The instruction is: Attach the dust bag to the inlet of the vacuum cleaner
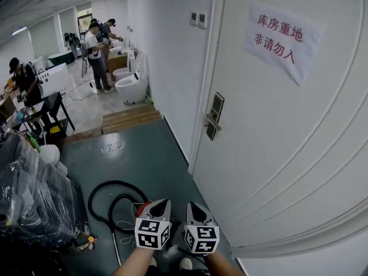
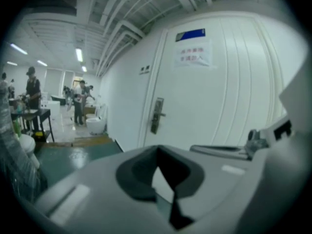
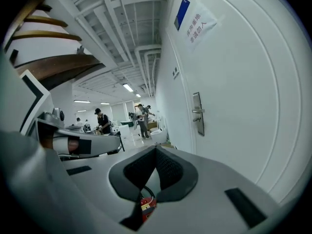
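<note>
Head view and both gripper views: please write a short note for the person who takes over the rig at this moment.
Left tongs: shut, empty, held up toward the white door.
Right tongs: shut, empty, beside the left ones.
Things: a black hose lies looped on the green floor below the tongs. A red part beside it is probably the vacuum. No dust bag or inlet is in view.
Done: cannot tell; nothing shows a bag attached.
To do: find the bag, check the inlet, and attach the bag if it is not on.
</note>
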The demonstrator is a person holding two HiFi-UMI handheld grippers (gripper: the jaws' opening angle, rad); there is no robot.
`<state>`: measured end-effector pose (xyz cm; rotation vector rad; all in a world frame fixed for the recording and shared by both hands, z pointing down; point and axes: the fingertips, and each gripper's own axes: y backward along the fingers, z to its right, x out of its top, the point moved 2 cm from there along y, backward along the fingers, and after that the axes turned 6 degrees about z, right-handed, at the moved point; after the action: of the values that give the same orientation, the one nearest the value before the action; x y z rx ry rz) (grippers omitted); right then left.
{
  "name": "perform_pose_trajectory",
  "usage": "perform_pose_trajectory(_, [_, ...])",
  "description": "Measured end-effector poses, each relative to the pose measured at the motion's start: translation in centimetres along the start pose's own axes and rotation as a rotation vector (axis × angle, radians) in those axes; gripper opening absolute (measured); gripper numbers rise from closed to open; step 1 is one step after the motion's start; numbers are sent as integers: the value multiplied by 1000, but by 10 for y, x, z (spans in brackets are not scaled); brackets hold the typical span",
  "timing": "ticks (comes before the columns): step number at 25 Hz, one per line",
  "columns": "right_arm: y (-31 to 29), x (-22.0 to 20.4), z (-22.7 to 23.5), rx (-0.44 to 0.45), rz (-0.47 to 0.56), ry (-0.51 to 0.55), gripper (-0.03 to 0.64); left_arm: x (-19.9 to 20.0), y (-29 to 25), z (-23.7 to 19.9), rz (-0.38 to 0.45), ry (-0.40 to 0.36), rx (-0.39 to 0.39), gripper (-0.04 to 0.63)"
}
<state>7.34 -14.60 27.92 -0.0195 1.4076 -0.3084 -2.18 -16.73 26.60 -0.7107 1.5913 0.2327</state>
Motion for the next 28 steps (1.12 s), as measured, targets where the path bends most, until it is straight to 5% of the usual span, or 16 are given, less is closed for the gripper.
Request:
perform_pose_trajectory(9, [4, 79, -15, 55, 119, 26, -2, 85, 35, -6, 151, -79, 98, -2])
perform_pose_trajectory(28, [-16, 69, -70, 107, 103, 41, -2, 85, 63, -42, 158, -49, 102, -2])
